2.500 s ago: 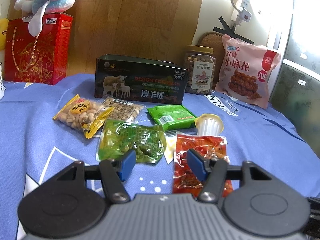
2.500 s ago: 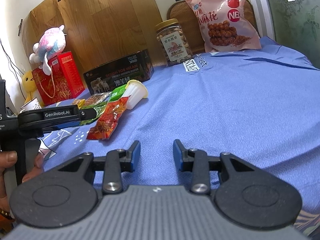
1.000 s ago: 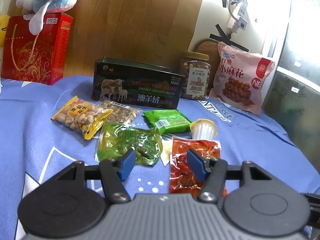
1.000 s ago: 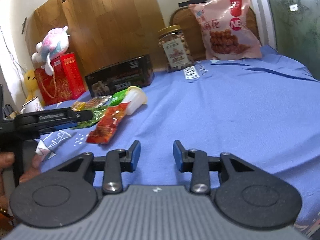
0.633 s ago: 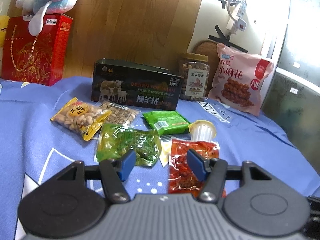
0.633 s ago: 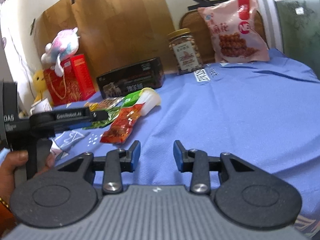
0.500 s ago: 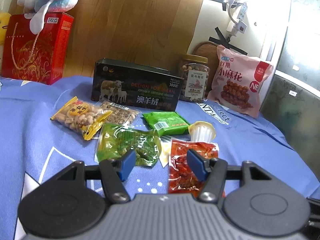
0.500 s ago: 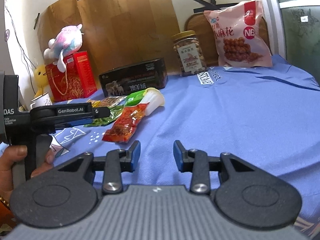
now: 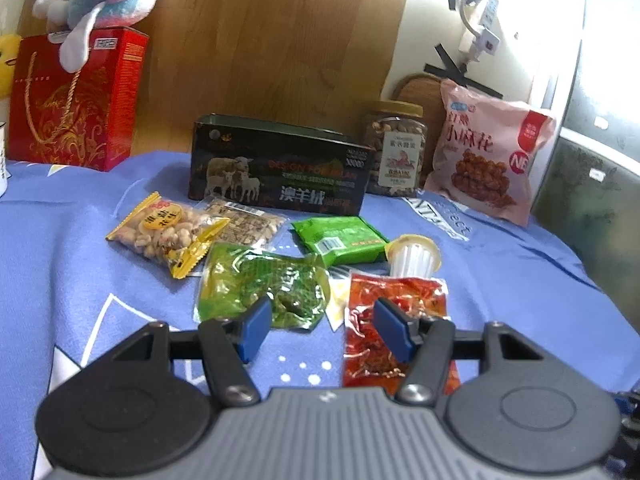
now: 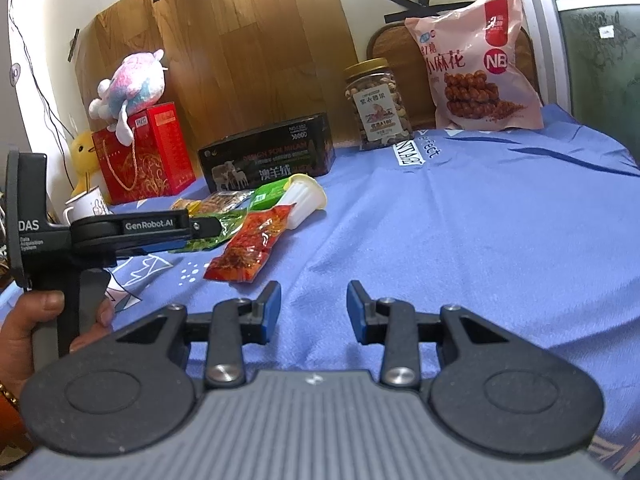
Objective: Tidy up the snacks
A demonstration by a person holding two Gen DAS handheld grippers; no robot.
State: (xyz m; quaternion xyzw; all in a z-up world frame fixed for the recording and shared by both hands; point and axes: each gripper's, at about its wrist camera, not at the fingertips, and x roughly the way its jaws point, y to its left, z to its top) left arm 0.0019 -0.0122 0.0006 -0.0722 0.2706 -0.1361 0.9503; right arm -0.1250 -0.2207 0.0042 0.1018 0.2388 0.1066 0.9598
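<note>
1. My left gripper [image 9: 320, 326] hangs low over the blue cloth-covered desk [image 9: 60, 280], fingers spread and empty, aimed at the gap between the crinkly green translucent pickle pouch [image 9: 260, 286] and the glossy red vacuum-sealed snack pouch [image 9: 394, 320].
2. The rest of the loose snacks lie just beyond: a yellow-edged clear bag of peanuts [image 9: 168, 232], a clear packet of seeds [image 9: 244, 224], a flat green foil sachet [image 9: 340, 238] and a small ribbed white jelly cup [image 9: 414, 258] touching the red pouch's far end.
3. Behind them stands the open dark tin box with sheep printed on its side [image 9: 280, 172], which I judge to be the place to put them (the task doesn't say).
4. My right gripper [image 10: 313, 312] is also spread and empty, over bare cloth well apart from the pile.
5. To do this well, I'd pick one pouch, centre both fingers on its near edge, come down flat, and pinch the sealed rim, not the bulging middle.
6. The film is slippery, so I'd close firmly before lifting.
</note>
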